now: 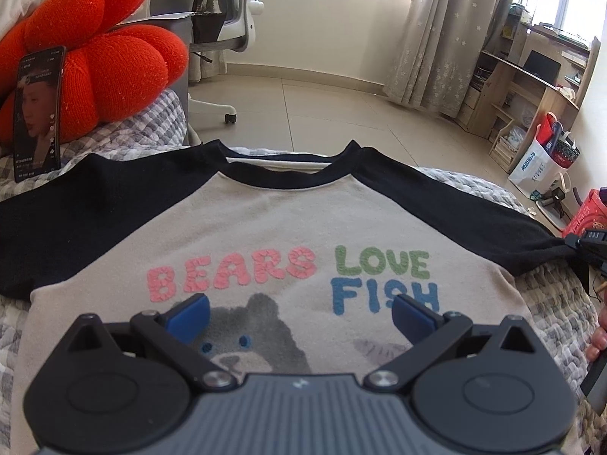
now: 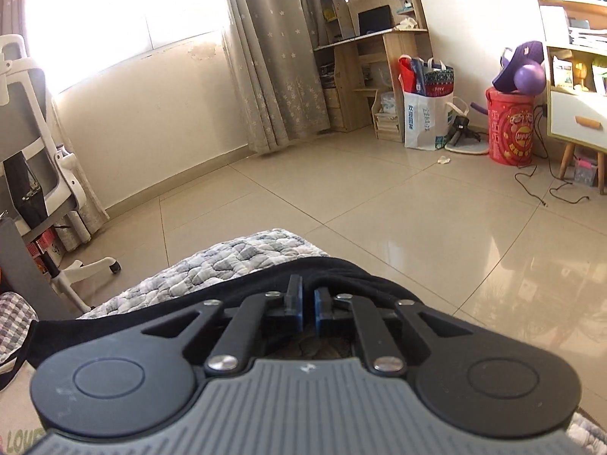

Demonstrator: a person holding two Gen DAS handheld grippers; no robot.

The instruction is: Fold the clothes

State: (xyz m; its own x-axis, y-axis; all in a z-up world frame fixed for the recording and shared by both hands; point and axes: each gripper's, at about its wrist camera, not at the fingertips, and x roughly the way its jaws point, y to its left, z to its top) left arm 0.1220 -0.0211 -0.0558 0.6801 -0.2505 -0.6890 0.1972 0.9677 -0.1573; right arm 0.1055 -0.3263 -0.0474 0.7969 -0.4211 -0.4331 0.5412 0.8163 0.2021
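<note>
A cream T-shirt [image 1: 273,223] with black sleeves, a bear print and the words BEARS LOVE FISH lies face up on a quilted bed. My left gripper [image 1: 301,316] is open and empty, hovering over the bear print. My right gripper [image 2: 308,305] is shut on the black right sleeve [image 2: 334,271] at the bed's edge. It also shows at the right edge of the left wrist view [image 1: 586,244], pinching the sleeve end [image 1: 531,242].
A red flower cushion [image 1: 102,49] and a lit phone [image 1: 38,110] stand at the shirt's far left. The grey quilt [image 2: 227,261] ends at a tiled floor [image 2: 417,208]. An office chair [image 1: 224,30], a desk [image 2: 371,57] and bags [image 2: 425,113] stand beyond.
</note>
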